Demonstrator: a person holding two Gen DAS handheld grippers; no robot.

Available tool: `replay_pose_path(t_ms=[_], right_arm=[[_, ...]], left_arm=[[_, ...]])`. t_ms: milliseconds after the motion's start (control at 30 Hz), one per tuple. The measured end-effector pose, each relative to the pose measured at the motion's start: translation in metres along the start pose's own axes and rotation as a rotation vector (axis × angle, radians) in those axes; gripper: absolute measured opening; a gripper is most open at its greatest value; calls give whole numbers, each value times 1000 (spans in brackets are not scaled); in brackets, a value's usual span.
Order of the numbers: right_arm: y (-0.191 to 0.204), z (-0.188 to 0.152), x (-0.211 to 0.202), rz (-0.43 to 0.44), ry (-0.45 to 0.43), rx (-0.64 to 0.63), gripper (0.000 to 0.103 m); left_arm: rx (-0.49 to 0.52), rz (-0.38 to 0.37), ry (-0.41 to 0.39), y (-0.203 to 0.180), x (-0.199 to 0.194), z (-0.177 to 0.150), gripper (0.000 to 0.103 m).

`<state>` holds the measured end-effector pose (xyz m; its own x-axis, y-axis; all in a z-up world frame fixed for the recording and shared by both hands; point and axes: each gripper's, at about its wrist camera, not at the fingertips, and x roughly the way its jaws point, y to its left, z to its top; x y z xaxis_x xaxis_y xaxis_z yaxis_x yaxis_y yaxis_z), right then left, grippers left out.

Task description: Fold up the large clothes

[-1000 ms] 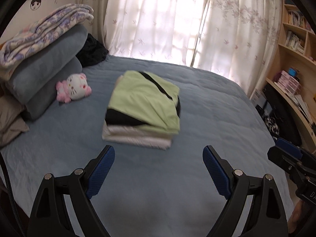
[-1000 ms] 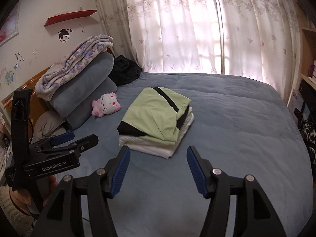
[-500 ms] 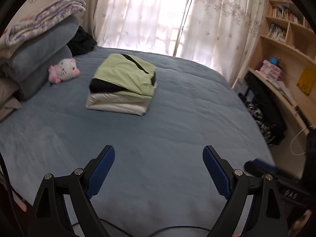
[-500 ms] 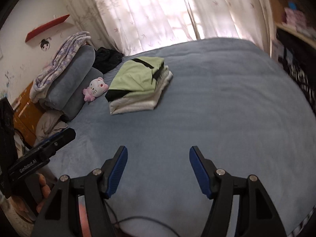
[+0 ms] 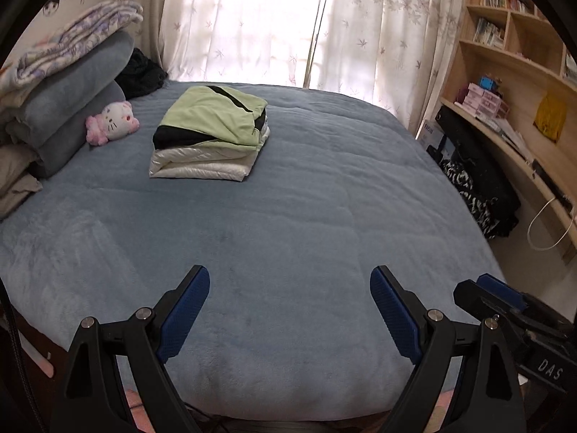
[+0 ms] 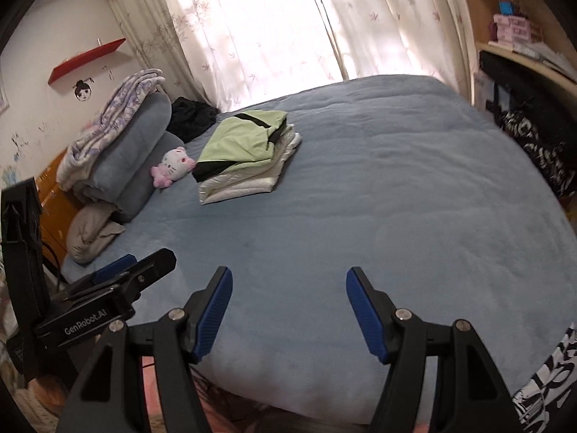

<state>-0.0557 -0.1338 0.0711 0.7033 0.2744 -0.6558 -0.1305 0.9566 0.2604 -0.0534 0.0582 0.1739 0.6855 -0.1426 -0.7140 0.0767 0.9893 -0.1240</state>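
Two grippers: left gripper (image 5: 290, 310) jaws wide apart, nothing between; right gripper (image 6: 286, 306) jaws apart, nothing between
Folded clothes stack (image 5: 211, 133): far ahead of both on blue bed (image 5: 306, 216), left of centre
Green top garment (image 6: 243, 139): over white layers, lower items' type unclear
Bed near edge: cut off behind fingers (image 5: 184, 312)
Plush toy (image 5: 113, 122): left of stack
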Motion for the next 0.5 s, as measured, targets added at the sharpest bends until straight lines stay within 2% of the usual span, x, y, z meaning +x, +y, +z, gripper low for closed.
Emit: replay_pose_path(t_ms=[233,500], right_arm=[[-2,-21,3,-114,-23,-61,66],[-8,-34,16,-135,3,-81,66]], left_arm=[[40,37,11,-13,10,-12,89],[68,57,54,-17,27,-30,89]])
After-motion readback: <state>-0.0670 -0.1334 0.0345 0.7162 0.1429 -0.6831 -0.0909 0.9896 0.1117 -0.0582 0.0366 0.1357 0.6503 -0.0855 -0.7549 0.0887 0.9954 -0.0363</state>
